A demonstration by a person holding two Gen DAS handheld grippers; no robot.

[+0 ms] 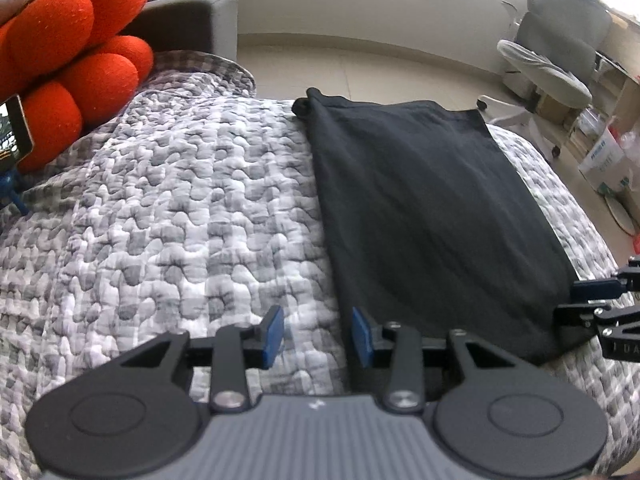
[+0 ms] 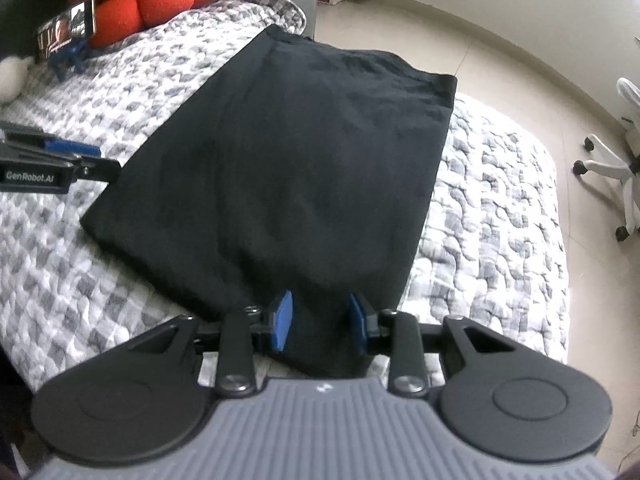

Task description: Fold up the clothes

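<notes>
A black garment [image 1: 432, 208] lies flat on the quilt as a long folded rectangle [image 2: 288, 168]. My left gripper [image 1: 318, 334] is open at the garment's near left edge, one blue pad over the quilt and the other at the cloth's border, with nothing between them. My right gripper [image 2: 320, 322] is open over the near end of the garment, with black cloth showing between its blue pads. The right gripper also shows at the right edge of the left wrist view [image 1: 600, 300], and the left gripper [image 2: 60, 160] at the left of the right wrist view.
A grey and white checked quilt [image 1: 180, 200] covers the bed. A red plush cushion [image 1: 72, 60] and a phone on a small blue stand [image 2: 68, 28] sit at the head end. Beyond the bed are a tiled floor, a grey office chair [image 1: 552, 64] and boxes.
</notes>
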